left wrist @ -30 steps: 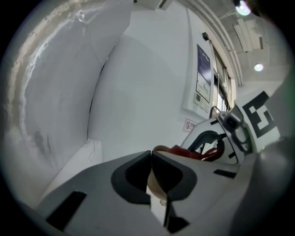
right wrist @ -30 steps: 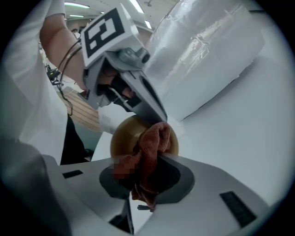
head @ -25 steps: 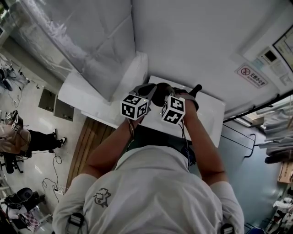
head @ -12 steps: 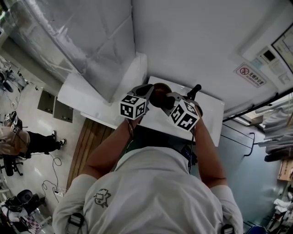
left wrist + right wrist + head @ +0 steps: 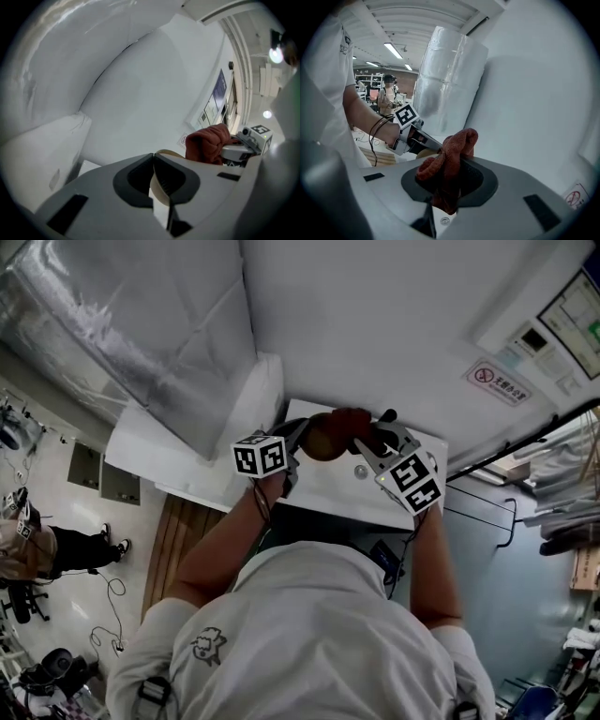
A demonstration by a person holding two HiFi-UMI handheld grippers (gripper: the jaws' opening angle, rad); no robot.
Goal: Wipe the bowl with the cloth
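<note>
A white rectangular tabletop (image 5: 323,486) is set with its far edge against a white wall (image 5: 375,324). One small round grey disc (image 5: 360,472) is seen on the bare surface, right of centre. Whether the disc lies loose or is fixed into the top cannot be determined. A black rod-shaped part (image 5: 388,415) is located at the far edge, near the right corner; its base is concealed. The left end of the tabletop is bordered by a white padded bulk (image 5: 255,413).

White table (image 5: 330,489), prohibition sign (image 5: 500,383) on wall (image 5: 375,324), wooden boards (image 5: 178,540)
</note>
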